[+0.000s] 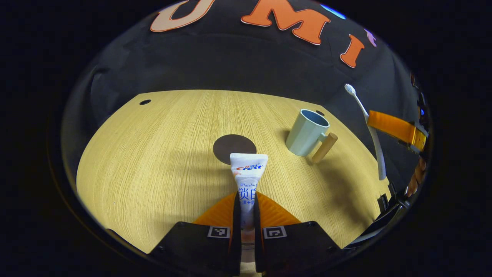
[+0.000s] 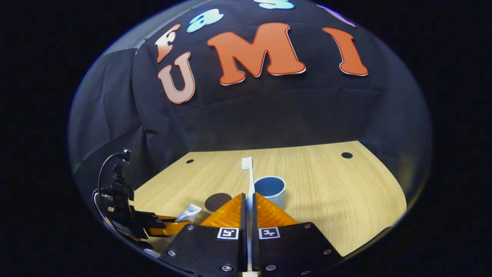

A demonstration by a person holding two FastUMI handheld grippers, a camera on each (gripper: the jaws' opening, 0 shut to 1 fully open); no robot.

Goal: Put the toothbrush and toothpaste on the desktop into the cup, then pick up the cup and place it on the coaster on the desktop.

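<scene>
My left gripper (image 1: 246, 206) is shut on a white toothpaste tube (image 1: 248, 173), which sticks forward above the wooden desktop (image 1: 153, 154). Just beyond the tube's end lies the dark round coaster (image 1: 234, 147). To its right stands the pale blue cup (image 1: 306, 132) with a wooden handle. My right gripper (image 2: 248, 202) is shut on a white toothbrush (image 2: 248, 173), bristles pointing up and away, with the cup (image 2: 271, 189) just behind and to the right. In the left gripper view the right gripper (image 1: 396, 129) holds the toothbrush (image 1: 365, 115) upright at far right.
The left gripper (image 2: 153, 225) with its toothpaste tube (image 2: 189, 212) shows low at the left of the right gripper view, near the coaster (image 2: 217, 201). Small round holes (image 1: 145, 102) mark the desktop's far corners. The black cloth wall closes the back.
</scene>
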